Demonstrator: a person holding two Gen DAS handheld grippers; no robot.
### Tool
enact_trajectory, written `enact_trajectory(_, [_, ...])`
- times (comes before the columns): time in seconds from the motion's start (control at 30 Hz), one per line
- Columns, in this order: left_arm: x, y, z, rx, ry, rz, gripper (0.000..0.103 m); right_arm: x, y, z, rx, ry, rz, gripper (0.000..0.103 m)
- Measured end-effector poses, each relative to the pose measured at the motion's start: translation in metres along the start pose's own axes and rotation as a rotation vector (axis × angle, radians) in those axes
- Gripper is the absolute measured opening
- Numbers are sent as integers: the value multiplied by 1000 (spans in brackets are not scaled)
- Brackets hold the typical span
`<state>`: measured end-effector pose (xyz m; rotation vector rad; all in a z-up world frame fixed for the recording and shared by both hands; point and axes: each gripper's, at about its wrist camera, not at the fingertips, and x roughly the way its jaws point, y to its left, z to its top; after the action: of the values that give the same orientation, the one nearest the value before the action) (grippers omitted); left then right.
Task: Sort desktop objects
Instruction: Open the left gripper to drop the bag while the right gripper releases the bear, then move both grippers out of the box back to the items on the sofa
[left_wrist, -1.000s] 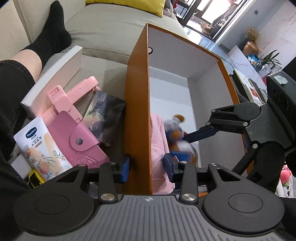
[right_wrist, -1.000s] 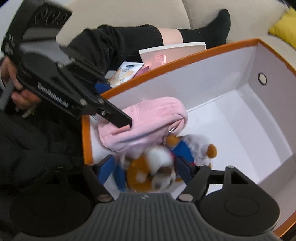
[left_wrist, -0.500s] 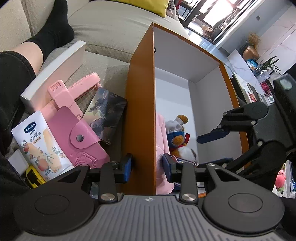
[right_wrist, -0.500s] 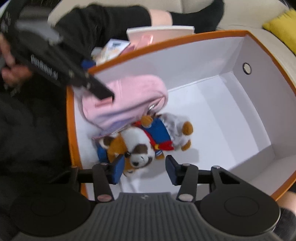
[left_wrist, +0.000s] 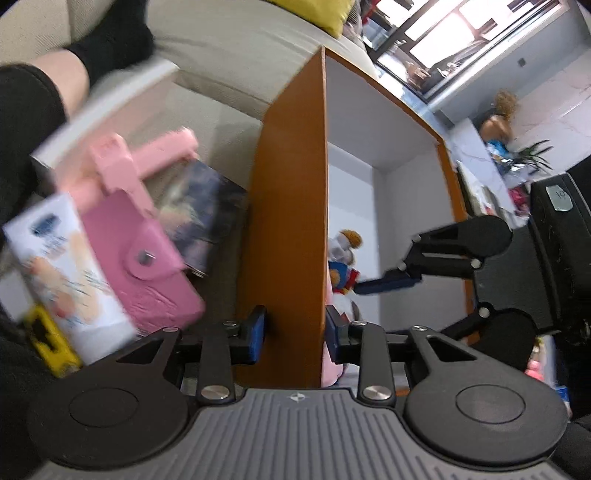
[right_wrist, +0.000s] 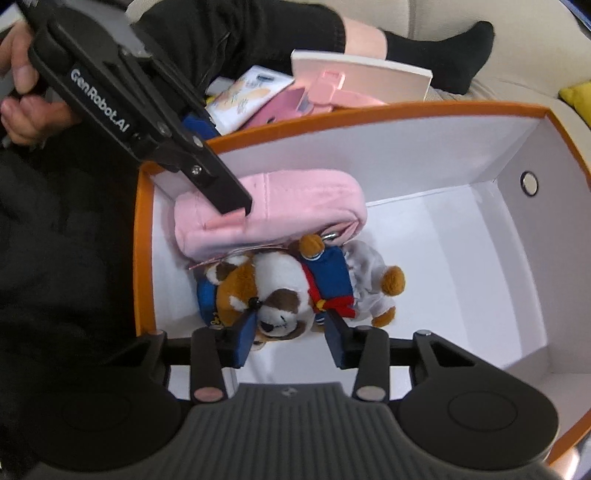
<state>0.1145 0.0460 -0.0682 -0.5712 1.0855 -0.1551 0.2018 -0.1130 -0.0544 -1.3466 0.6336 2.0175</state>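
An orange box (right_wrist: 142, 236) with white inner walls holds a pink pouch (right_wrist: 266, 210) and a brown-and-white plush toy (right_wrist: 295, 291) in a blue top, lying side by side on its floor. My right gripper (right_wrist: 290, 336) hangs just above the toy's head. Its jaws are closing, and the pads do not press on the toy. My left gripper (left_wrist: 294, 328) stands astride the box's near wall (left_wrist: 284, 206), one finger outside and one inside. Its jaws are closing, with a gap still left to the wall.
Left of the box on the sofa lie a pink wallet (left_wrist: 147, 266), a hand cream tube (left_wrist: 66, 273), a dark booklet (left_wrist: 199, 214), a pink clip (left_wrist: 147, 158) and a yellow item (left_wrist: 48, 339). A person's leg in a black sock (right_wrist: 476, 44) rests behind them.
The right gripper has let go of the plush toy, which now lies on the box floor by the pink pouch, and its jaws have narrowed. The left gripper stays astride the wall.
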Motion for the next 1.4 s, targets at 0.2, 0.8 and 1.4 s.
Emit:
enact_trajectory(0.2, [18,-20,-3,22,14,-31,36,-5,-6,-24,29,58,-3,43])
enact_trajectory(0.8, [17,-28,3,52,-35,-22,37,-21,-9,-36,63,8,-42,37])
enact_trajectory(1.4, [-42,-25,-5,115,-247,19,50,-64,13,-29,94,-116,-256,51])
